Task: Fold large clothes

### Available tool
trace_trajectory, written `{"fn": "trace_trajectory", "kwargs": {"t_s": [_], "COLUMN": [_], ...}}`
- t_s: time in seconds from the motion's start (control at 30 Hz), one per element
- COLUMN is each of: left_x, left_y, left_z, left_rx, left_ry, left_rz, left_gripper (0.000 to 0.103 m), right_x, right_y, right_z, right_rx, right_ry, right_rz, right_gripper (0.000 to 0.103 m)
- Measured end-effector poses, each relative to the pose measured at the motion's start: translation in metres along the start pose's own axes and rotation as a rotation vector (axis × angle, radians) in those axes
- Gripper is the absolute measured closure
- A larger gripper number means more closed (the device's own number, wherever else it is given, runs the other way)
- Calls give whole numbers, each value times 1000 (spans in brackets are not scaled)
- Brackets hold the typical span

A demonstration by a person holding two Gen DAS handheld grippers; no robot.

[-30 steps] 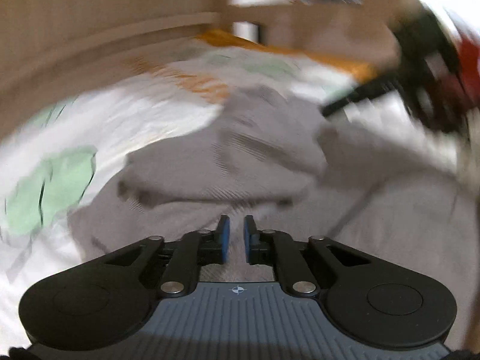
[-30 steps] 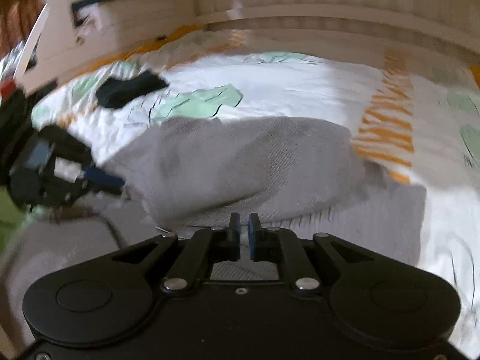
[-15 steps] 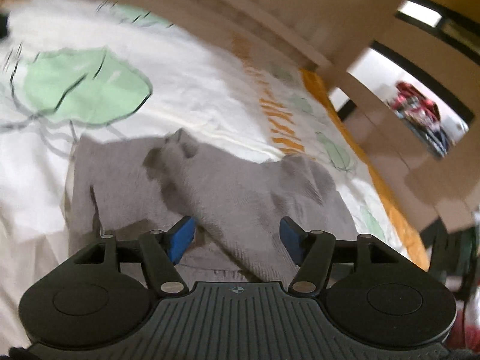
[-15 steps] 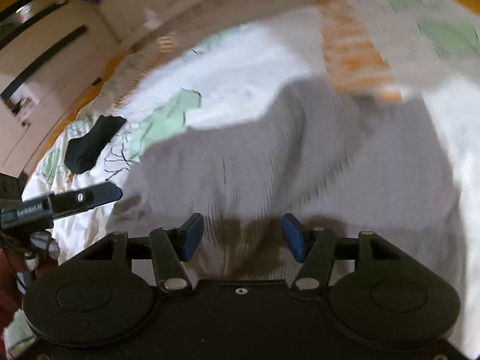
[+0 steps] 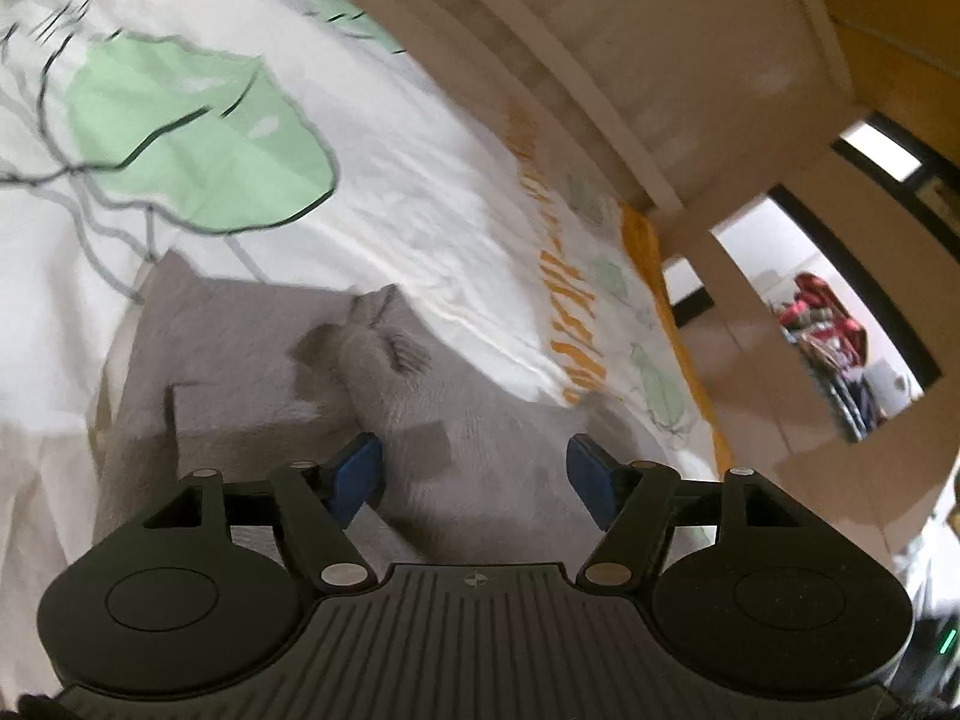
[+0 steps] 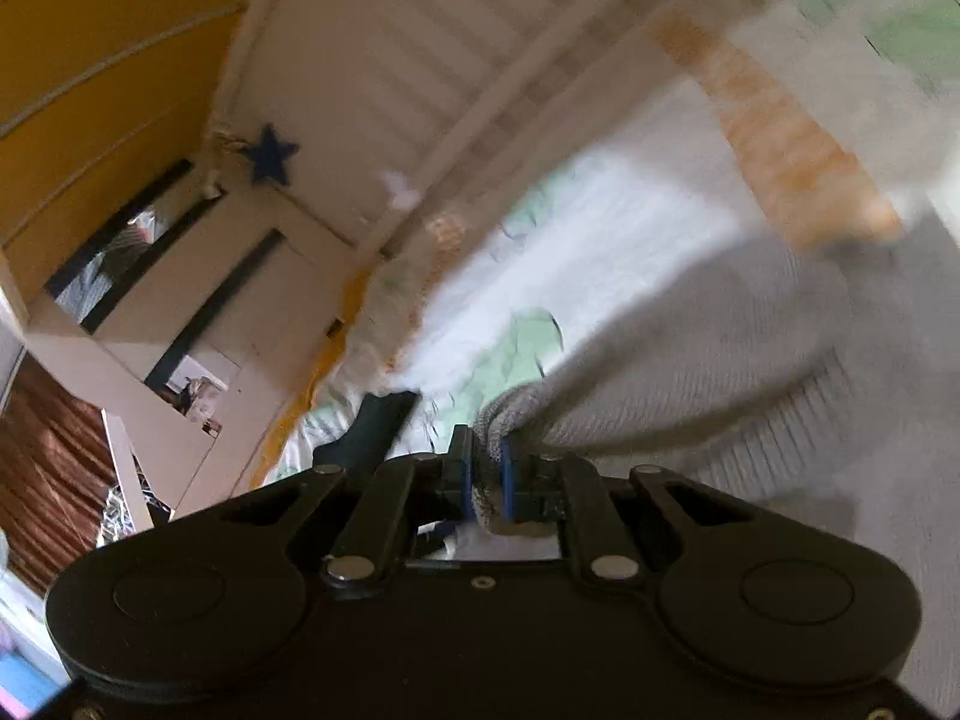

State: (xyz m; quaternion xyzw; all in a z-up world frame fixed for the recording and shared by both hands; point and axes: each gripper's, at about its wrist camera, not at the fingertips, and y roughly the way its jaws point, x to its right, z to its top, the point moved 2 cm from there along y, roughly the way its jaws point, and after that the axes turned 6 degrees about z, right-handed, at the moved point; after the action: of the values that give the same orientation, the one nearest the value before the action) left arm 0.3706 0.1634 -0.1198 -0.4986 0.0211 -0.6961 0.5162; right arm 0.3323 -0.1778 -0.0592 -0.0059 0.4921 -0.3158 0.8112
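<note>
A large grey knit garment (image 5: 252, 354) lies partly folded on a white bedspread (image 5: 420, 204) with green leaf and orange prints. My left gripper (image 5: 474, 471) is open and empty, its blue pads just above the grey cloth. My right gripper (image 6: 486, 468) is shut on a bunched edge of the grey garment (image 6: 708, 372) and lifts it, so the cloth stretches away to the right. The right wrist view is blurred by motion.
A white slatted headboard (image 6: 420, 60) stands behind the bed. A dark cloth item (image 6: 372, 426) lies on the bedspread near the bed's left side. A white shelf unit (image 6: 198, 312) and orange wall lie beyond. A doorway (image 5: 840, 324) shows clutter.
My right gripper closed on the garment's edge and swung up and left with it. My left gripper, open since half a second ago, drew a little nearer the cloth.
</note>
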Motion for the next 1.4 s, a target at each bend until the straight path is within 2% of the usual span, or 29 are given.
{"fn": "trace_trajectory", "kwargs": {"t_s": [0.07,0.17,0.2,0.27,0.3,0.37,0.47,0.53,0.57,0.6,0.7,0.73,0.77,0.8,0.83,0.97,1.1,1.17,1.23,1.3,1.33,1.37,1.4], "left_x": [-5,-5,-4,-3,-2,-1,0,0,0,1,4,6,8,10,13,7,-11,-17,-21,-19,-17,-13,-10], "left_y": [4,5,5,7,8,11,18,21,22,23,24,23,21,16,12,5,17,17,12,5,-1,-8,-13], "left_z": [-1,1,3,6,8,10,11,10,10,11,14,16,19,22,25,28,18,14,14,17,19,21,23], "left_rx": [-9,-10,-11,-9,-8,-12,-23,-22,-21,-21,-11,-6,5,23,37,45,-4,-17,-24,-23,-7,13,36], "left_ry": [-27,-10,2,22,27,27,32,35,36,39,85,111,134,163,190,261,222,208,191,201,219,235,247], "left_rz": [7,14,12,13,16,18,33,45,49,55,111,123,123,123,124,169,225,230,225,240,246,247,247], "left_gripper": [36,36,36,36,36,37,38,40,43,52,95,95,95,95,95,95,92,90,88,83,73,70,62], "right_x": [18,34,32,24,20,15,22,37,44,51,74,76,76,74,69,53,86,100,100,92,88,83,79], "right_y": [12,18,15,5,-1,-11,-17,-11,-3,5,12,14,17,18,19,6,8,6,4,4,3,-1,-3], "right_z": [-27,-48,-48,-36,-27,-7,22,41,47,51,61,62,62,62,59,55,45,39,37,37,38,39,40], "right_rx": [-130,-232,-230,-195,-164,-98,0,24,13,3,20,31,34,30,36,103,70,75,82,70,67,72,84], "right_ry": [-4,9,-8,-72,-108,-169,-210,-218,-208,-189,-111,-89,-72,-67,-81,-155,-116,-97,-113,-143,-156,-168,-181], "right_rz": [-113,-180,-175,-173,-176,-200,-305,-383,-411,-431,-424,-407,-383,-365,-358,-332,-440,-446,-441,-452,-454,-457,-455], "right_gripper": [79,77,75,50,46,44,41,41,41,41,41,42,58,79,91,92,90,95,95,86,76,65,58]}}
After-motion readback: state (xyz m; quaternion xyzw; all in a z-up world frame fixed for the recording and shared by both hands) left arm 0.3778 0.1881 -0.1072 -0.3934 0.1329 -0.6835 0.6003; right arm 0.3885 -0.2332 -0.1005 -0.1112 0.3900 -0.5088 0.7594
